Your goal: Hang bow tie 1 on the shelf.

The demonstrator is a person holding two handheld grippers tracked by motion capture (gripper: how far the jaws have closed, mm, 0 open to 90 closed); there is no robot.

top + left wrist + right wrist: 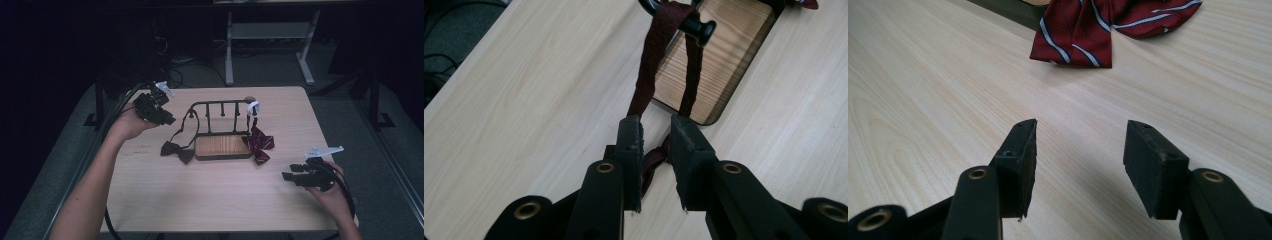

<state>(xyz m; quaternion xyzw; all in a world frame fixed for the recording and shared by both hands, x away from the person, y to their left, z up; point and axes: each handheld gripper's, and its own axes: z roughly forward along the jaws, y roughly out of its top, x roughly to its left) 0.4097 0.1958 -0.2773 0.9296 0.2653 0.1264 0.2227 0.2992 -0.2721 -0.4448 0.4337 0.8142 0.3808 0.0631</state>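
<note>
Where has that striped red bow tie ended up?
In the high view the striped bow tie lies on the table against the right end of the wooden-based rack, its strap looped over the rack's right peg.

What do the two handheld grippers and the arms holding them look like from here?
Both are black two-jaw tools. The left gripper and right gripper each carry a grey three-cornered plate on top and trail a black cable. Close up, the blocky jaws have brass-coloured rivets at their pivots. The forearms are bare, no sleeves visible.
</note>
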